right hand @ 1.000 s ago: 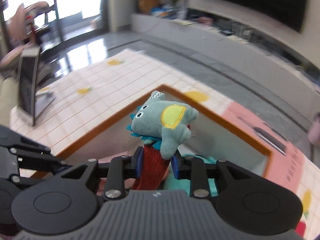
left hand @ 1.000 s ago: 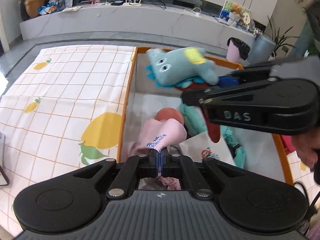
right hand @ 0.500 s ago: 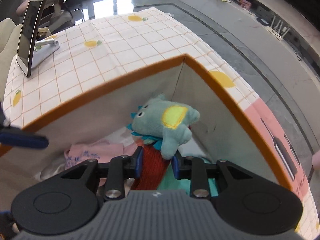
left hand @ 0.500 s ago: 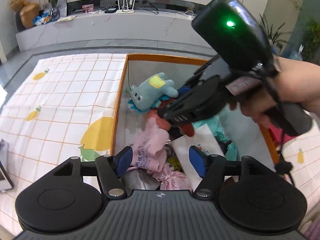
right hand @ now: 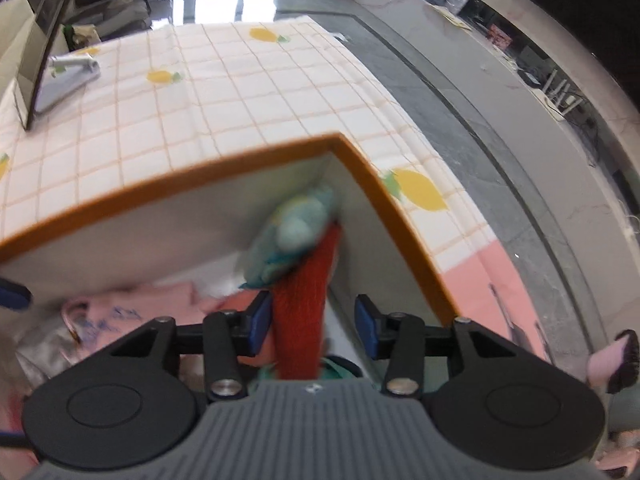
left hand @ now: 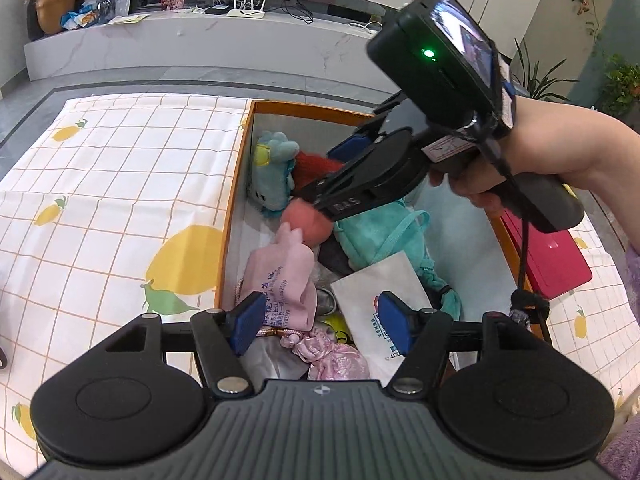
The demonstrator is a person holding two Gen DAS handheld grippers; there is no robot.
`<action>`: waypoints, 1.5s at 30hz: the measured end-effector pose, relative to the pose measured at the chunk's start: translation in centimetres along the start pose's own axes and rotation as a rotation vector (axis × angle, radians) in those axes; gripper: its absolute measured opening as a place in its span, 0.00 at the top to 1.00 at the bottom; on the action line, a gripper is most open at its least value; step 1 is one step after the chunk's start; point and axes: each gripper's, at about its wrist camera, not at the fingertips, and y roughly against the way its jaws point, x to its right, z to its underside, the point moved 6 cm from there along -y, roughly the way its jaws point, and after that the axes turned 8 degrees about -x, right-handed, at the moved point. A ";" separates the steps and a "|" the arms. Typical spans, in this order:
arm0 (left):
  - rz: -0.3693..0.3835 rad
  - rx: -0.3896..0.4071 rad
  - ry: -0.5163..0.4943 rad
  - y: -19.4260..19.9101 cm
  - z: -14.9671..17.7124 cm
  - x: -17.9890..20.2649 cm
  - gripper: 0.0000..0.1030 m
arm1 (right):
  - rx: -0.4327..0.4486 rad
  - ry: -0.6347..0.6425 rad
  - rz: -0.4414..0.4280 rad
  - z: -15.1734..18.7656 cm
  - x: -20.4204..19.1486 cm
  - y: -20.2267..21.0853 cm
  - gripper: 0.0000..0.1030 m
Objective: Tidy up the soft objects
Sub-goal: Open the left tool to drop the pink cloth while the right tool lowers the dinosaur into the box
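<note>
The orange-rimmed box [left hand: 236,184] sits on a white cloth [left hand: 120,184] printed with an orange grid and yellow lemons; its inner walls are smooth and pale grey. In its far left corner lies the teal plush toy [left hand: 274,172], fuzzy, with a yellow patch, its ribbed red tail [right hand: 308,292] running lengthwise from the corner back toward the right gripper [right hand: 312,324]. That gripper's blue pads are spread, the tail lying loose between them, touching the left pad at most. The left gripper [left hand: 320,322] is also spread wide and holds nothing; it hovers above the box's near end. Below it lie a soft pink printed pouch [left hand: 284,280], a flat white paper bag [left hand: 380,300], a shiny pink satin bundle [left hand: 332,356] and crumpled teal fabric [left hand: 380,236]
</note>
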 end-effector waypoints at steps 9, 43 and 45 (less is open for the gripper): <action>0.008 -0.002 0.011 -0.1 -0.2 -0.2 0.26 | 0.011 -0.032 0.100 2.4 1.5 1.5 0.38; -0.015 0.170 0.357 2.3 -2.4 -7.2 0.29 | 0.045 -0.422 0.117 3.1 1.7 2.0 0.55; -0.009 0.172 0.358 2.4 -2.4 -7.1 0.29 | 0.113 -0.428 0.134 3.7 1.3 4.2 0.54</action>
